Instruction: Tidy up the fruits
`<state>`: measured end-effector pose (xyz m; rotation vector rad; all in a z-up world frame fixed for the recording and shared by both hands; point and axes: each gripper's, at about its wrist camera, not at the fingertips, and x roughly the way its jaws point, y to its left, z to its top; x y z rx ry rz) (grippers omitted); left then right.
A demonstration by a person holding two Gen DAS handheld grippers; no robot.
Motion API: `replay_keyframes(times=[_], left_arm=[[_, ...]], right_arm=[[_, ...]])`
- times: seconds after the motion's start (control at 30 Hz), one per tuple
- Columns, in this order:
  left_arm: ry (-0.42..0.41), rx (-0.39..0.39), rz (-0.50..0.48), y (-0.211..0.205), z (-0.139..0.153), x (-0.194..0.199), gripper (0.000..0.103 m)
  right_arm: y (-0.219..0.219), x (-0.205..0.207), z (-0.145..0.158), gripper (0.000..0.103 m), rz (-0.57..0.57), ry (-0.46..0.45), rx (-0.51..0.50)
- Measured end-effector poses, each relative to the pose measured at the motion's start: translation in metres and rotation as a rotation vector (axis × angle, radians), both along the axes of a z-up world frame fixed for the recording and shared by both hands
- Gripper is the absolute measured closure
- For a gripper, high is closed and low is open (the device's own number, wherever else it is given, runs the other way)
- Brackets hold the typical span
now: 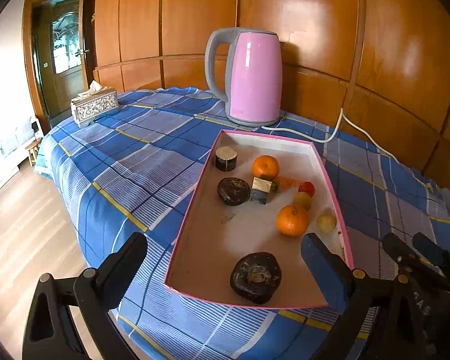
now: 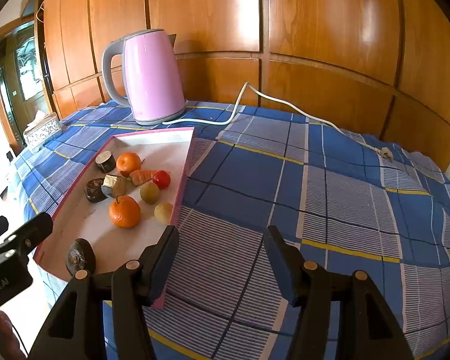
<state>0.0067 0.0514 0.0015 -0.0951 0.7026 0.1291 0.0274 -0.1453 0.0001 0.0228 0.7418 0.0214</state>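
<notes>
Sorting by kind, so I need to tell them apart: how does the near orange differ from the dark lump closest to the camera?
The orange is bright, round and smooth-skinned; the dark lump is blackish, flatter and rough. The orange lies near the tray's right wall, the lump near its front edge. Both rest loose in the tray, untouched.

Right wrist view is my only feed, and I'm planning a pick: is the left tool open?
Observer: Yes. The left tool is open and empty, hovering over the near end of the pink tray.
Operator: What's nearest it?
Observer: A dark round fruit lies in the tray, framed between the fingers in the left wrist view.
Operator: Is anything touching that fruit?
Observer: No. There is bare tray floor all around it, and the closest mandarin sits apart, farther in.
</notes>
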Motion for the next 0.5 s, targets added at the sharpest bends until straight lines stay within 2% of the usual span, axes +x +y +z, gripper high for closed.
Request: replay_keyframes(times=[0.17, 0.5], left_arm=[[-0.024, 0.014, 0.026, 0.0016, 0.0019, -0.0024, 0.000], [-0.015, 0.001, 0.026, 0.0041, 0.0003, -0.0015, 0.000]], right_arm=[[-0.0002, 0.0001, 0.0005, 0.043, 0.001, -0.003, 0.000], [0.0021, -0.0005, 0.0027, 0.043, 0.007, -0.009, 0.001]])
